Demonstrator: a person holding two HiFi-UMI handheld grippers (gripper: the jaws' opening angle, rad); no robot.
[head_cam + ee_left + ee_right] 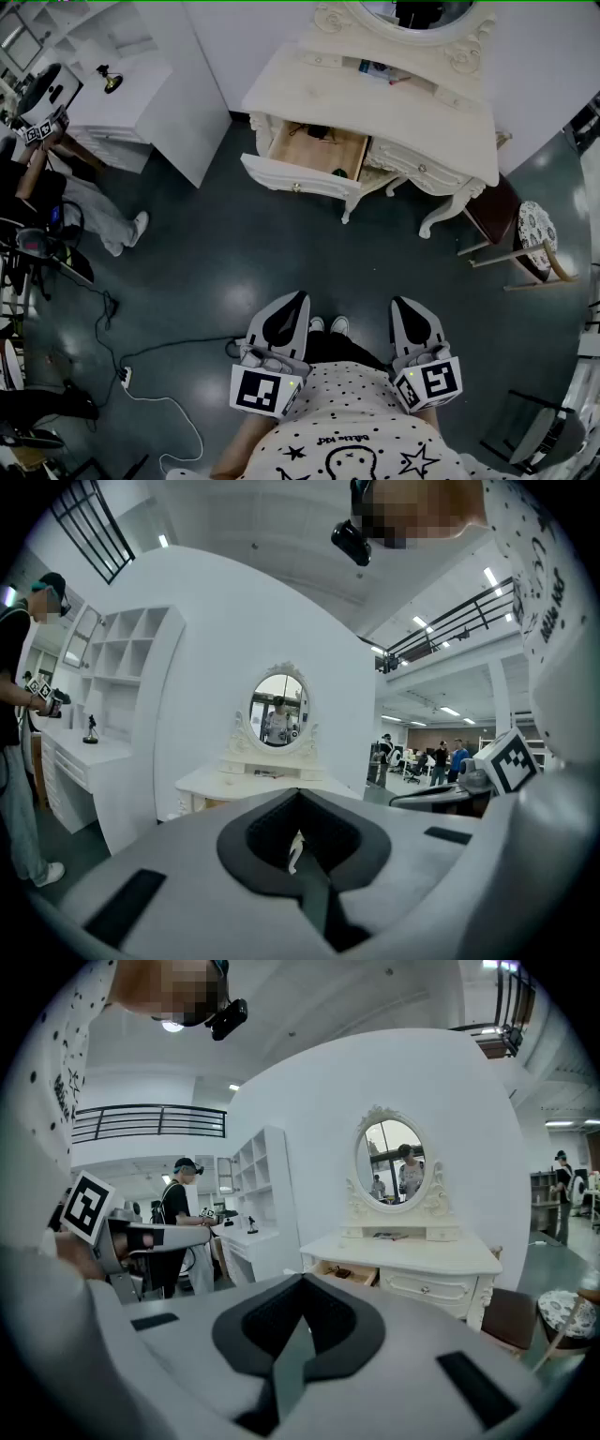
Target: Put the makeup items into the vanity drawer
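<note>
The cream vanity (450, 131) stands ahead of me across the dark floor, with its left drawer (319, 155) pulled open. Small dark items (314, 131) lie inside the drawer. A few makeup items (380, 70) rest on the ledge under the oval mirror (392, 1162). My left gripper (298, 300) and right gripper (401, 306) are held low near my body, far from the vanity. Both point toward it, shut and with nothing in them. In the left gripper view the jaws (298, 841) meet, and in the right gripper view (302, 1321) as well.
A round patterned stool (536, 232) and a brown seat (492, 211) stand right of the vanity. A white shelf unit (131, 89) is at the left, with a person (56, 192) beside it. A cable and power strip (124, 377) lie on the floor at the left.
</note>
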